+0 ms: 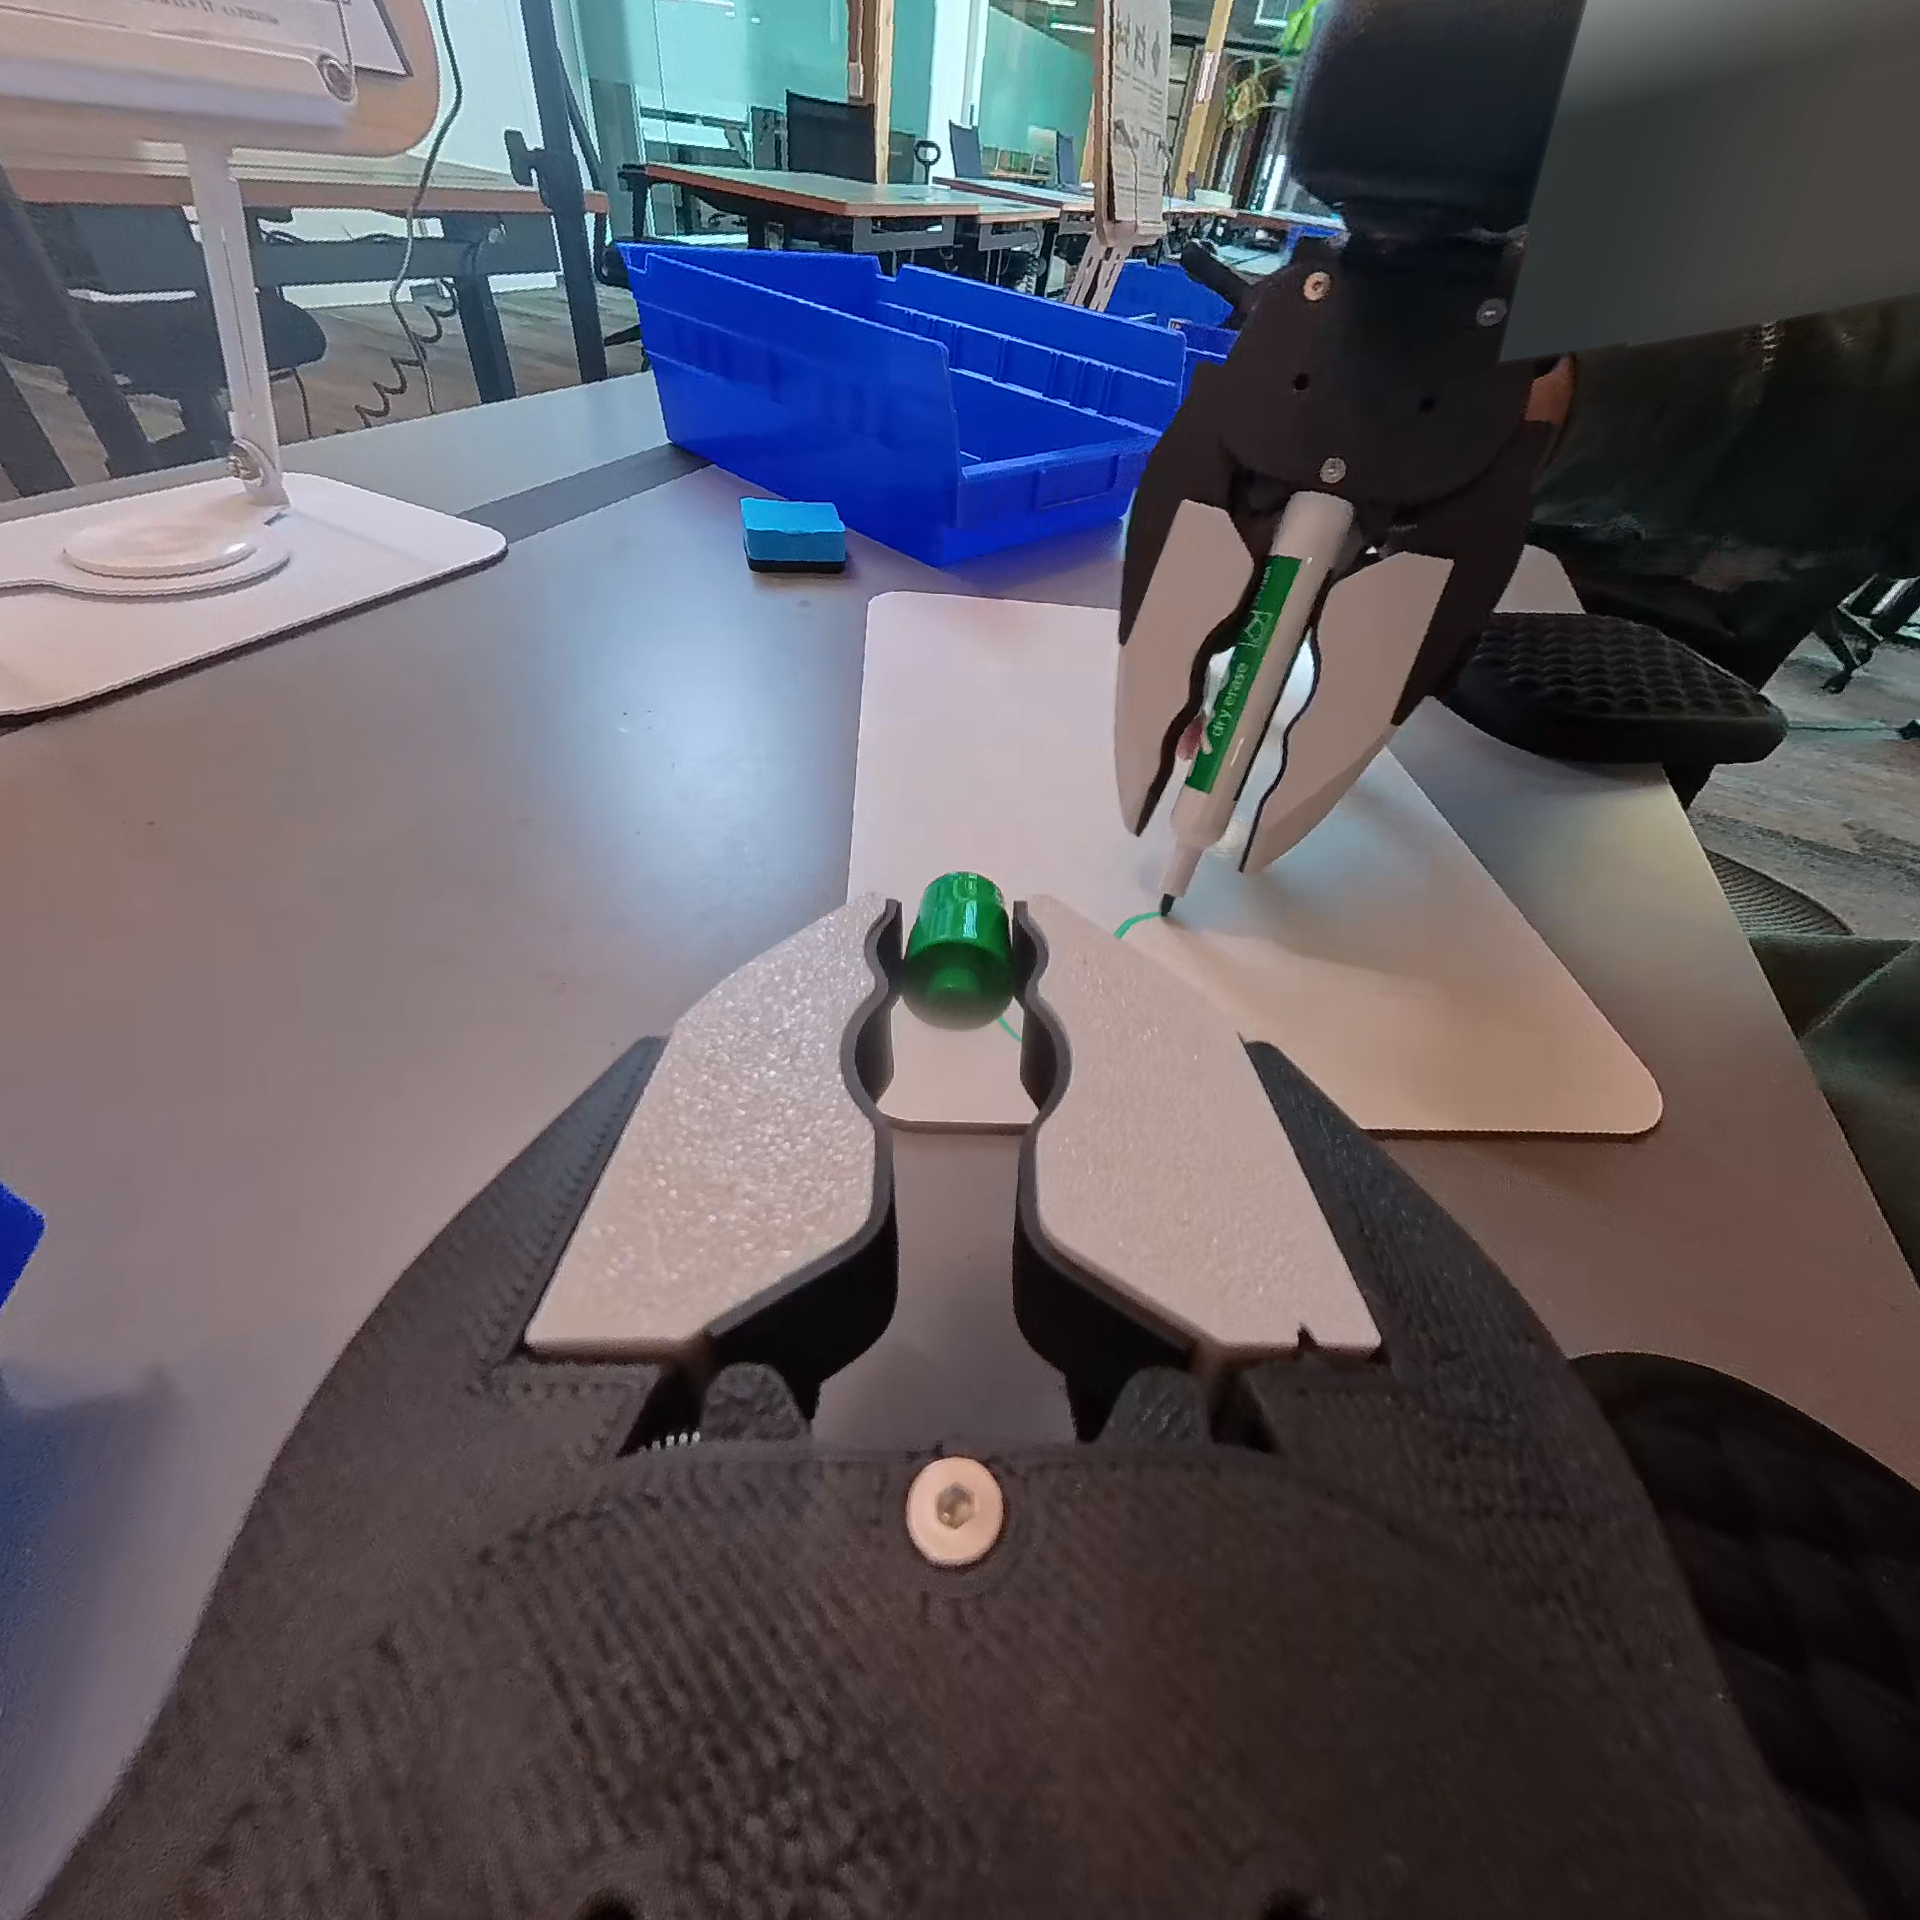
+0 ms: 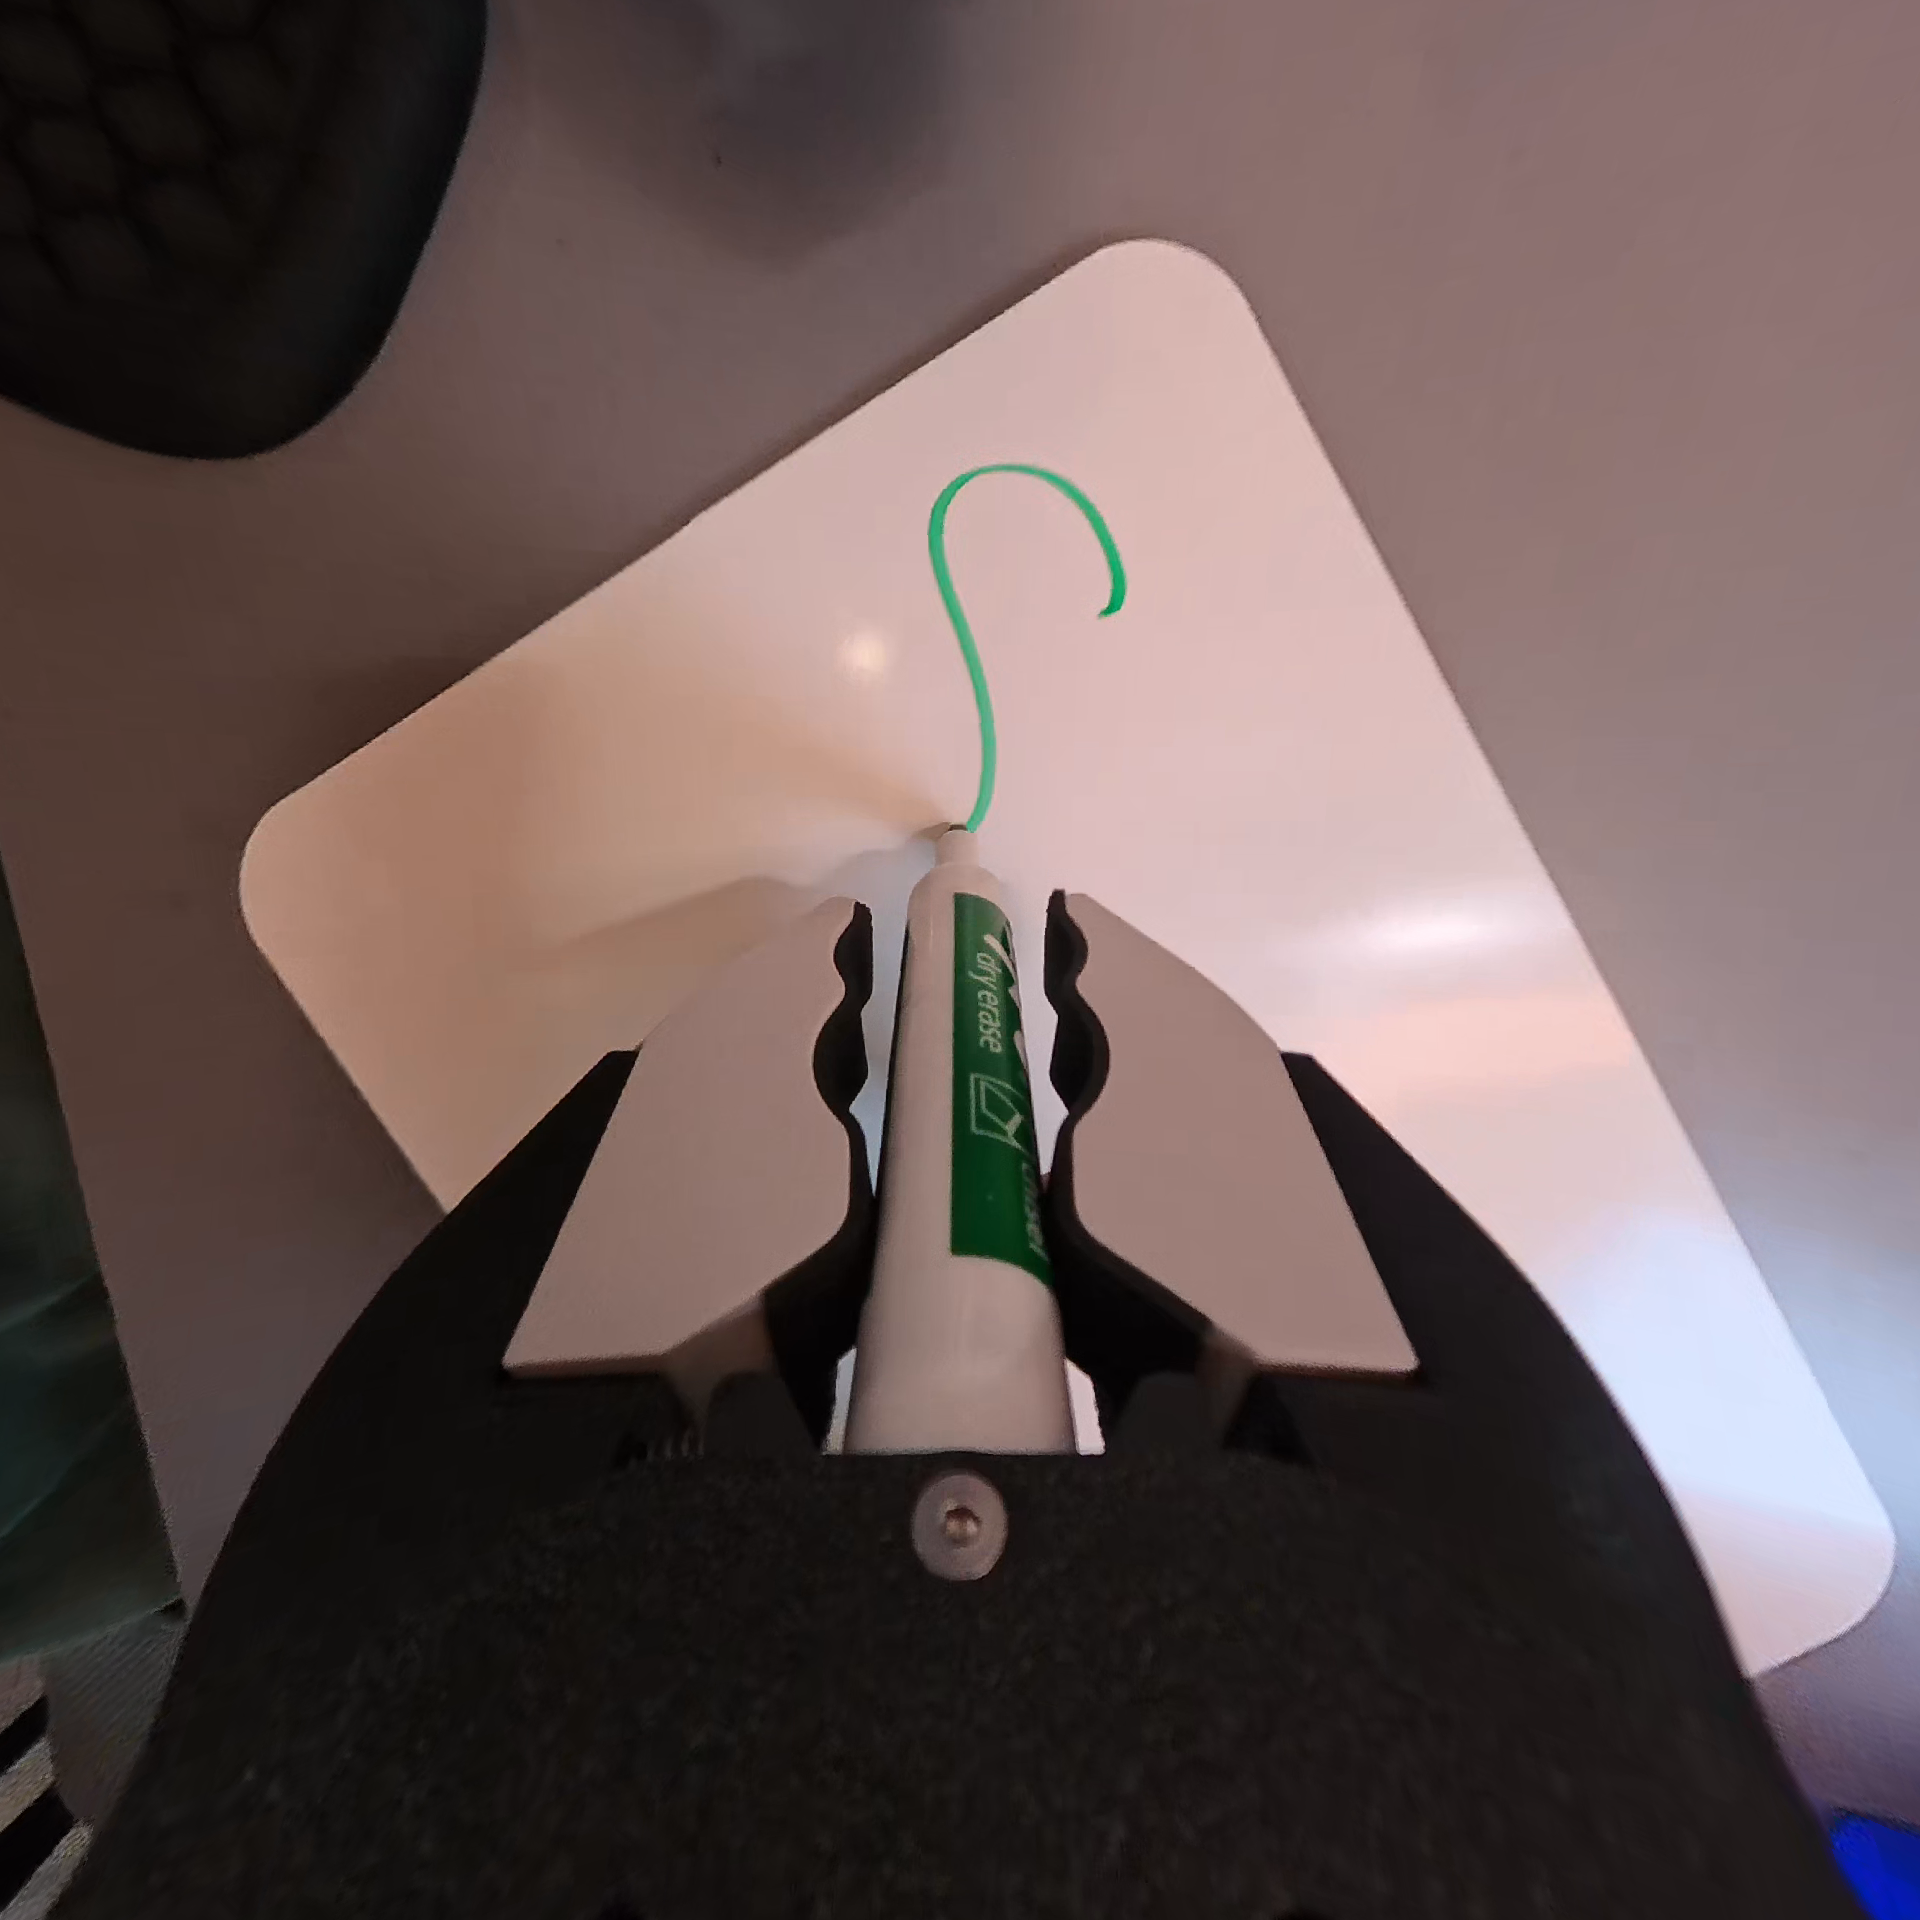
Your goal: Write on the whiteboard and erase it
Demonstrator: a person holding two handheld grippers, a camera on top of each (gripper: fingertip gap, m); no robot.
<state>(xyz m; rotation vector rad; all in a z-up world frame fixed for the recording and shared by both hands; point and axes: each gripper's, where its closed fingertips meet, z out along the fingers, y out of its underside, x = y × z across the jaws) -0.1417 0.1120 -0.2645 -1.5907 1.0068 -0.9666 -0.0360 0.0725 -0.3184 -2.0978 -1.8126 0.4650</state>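
A small white whiteboard lies flat on the grey table. My right gripper is shut on a white and green dry-erase marker, held nearly upright with its tip touching the board. A curved green line runs from the tip. My left gripper is shut on the green marker cap, held just above the near left part of the board. A blue eraser lies on the table beyond the board, to the left.
Blue plastic bins stand behind the board. A white stand with a flat base is at the far left. A black chair armrest sits off the table's right edge. A person's dark sleeve is behind the right gripper. The gap from one gripper's tips to the other's is roughly 12 centimeters.
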